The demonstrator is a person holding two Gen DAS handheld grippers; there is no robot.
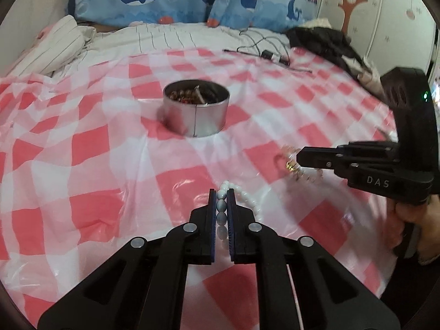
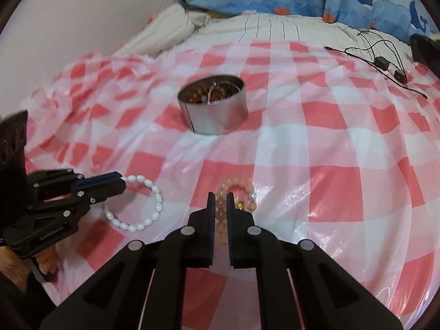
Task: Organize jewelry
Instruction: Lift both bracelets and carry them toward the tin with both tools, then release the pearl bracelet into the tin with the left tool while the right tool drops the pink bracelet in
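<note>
White bracelet [image 2: 137, 206]: pinched in left gripper [image 1: 222, 192], over cloth [image 1: 96, 165].
Pink bracelet [image 2: 236, 195]: clamped by right gripper [image 2: 220, 196]; probably light, limp, slippery; grip across beads.
Tin [image 2: 213, 104]: well ahead, already part-filled.

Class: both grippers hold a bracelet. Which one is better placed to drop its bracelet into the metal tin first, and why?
Probably the left gripper. Its white bracelet and the right gripper's pink bracelet are both clamped, but the tin lies nearly straight ahead of the left.
</note>
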